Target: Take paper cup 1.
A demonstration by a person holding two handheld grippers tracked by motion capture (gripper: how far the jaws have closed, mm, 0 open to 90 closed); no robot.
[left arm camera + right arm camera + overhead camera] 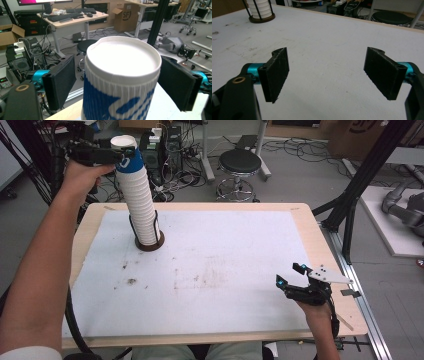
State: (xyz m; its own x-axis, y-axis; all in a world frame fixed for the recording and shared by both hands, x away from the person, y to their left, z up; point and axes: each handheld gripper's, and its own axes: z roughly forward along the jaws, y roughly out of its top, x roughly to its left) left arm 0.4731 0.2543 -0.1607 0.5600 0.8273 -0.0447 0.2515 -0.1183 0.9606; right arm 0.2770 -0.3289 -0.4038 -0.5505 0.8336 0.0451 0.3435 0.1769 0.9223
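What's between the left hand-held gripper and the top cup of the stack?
Nothing visible. The left hand-held gripper has its jaws open on either side of the top cup of the stack, with only small gaps of air.

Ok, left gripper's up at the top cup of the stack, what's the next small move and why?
Probably close the left gripper on the top cup. Its jaws stand open on either side of the cup just below the rim, with a gap on the left side, so nothing is gripped yet. The right gripper waits open over the table.
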